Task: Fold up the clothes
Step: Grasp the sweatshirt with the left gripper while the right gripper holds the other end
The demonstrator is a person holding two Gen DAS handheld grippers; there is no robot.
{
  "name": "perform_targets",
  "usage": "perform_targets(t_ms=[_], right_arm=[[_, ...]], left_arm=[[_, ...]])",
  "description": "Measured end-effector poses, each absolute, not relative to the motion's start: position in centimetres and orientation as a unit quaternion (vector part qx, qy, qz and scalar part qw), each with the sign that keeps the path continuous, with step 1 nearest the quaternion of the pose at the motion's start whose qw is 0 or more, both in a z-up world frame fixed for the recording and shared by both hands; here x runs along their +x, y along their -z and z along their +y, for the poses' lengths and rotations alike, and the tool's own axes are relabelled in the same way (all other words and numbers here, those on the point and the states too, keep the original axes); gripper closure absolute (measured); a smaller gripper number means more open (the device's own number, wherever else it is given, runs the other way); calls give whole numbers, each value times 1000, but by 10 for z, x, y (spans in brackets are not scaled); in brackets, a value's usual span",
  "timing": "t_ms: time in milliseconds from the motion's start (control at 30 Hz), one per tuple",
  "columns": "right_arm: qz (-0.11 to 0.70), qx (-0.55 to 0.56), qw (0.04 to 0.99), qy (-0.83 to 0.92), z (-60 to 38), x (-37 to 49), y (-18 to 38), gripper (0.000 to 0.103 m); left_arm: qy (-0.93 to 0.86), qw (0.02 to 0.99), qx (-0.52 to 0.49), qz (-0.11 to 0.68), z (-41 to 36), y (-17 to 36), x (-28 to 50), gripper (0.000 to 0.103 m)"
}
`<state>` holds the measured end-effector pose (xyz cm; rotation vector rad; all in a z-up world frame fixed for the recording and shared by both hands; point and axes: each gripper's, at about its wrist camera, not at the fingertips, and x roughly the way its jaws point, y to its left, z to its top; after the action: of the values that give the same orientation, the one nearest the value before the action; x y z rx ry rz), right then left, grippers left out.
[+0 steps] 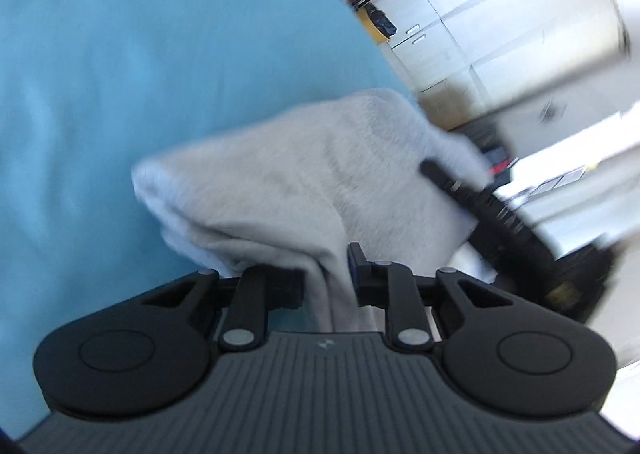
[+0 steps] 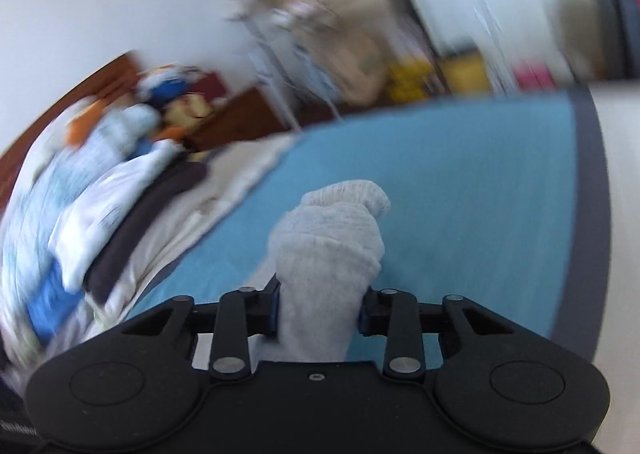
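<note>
The soft grey garment (image 1: 304, 181) hangs bunched up above the blue sheet (image 1: 160, 73), with the left tongs (image 1: 326, 286) pinching one end and the right tongs (image 2: 320, 314) squeezing the other, ribbed end. On the left in the right wrist view, a blurry pile of clothes (image 2: 92, 205) lies beside the sheet. White cupboards (image 1: 492, 25) stand past its right edge in the left wrist view.

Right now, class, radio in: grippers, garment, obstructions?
Left gripper shut on grey garment. Right gripper shut on it too. Garment lifted over blue sheet. Clothes pile off to the side; nothing blocking.
</note>
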<state>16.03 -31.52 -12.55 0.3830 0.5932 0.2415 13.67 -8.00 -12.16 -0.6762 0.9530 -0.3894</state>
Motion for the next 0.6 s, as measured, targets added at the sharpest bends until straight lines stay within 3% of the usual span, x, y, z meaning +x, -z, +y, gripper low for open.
perform_targets(t_ms=[133, 333, 600], right_arm=[[250, 142, 949, -131, -287, 147, 107, 66], [230, 70, 956, -171, -242, 127, 88, 67], [190, 78, 958, -200, -162, 148, 54, 67]], left_arm=[[171, 870, -239, 397, -70, 86, 128, 83], [162, 884, -221, 380, -8, 63, 123, 83], [147, 923, -161, 316, 94, 32, 107, 83]])
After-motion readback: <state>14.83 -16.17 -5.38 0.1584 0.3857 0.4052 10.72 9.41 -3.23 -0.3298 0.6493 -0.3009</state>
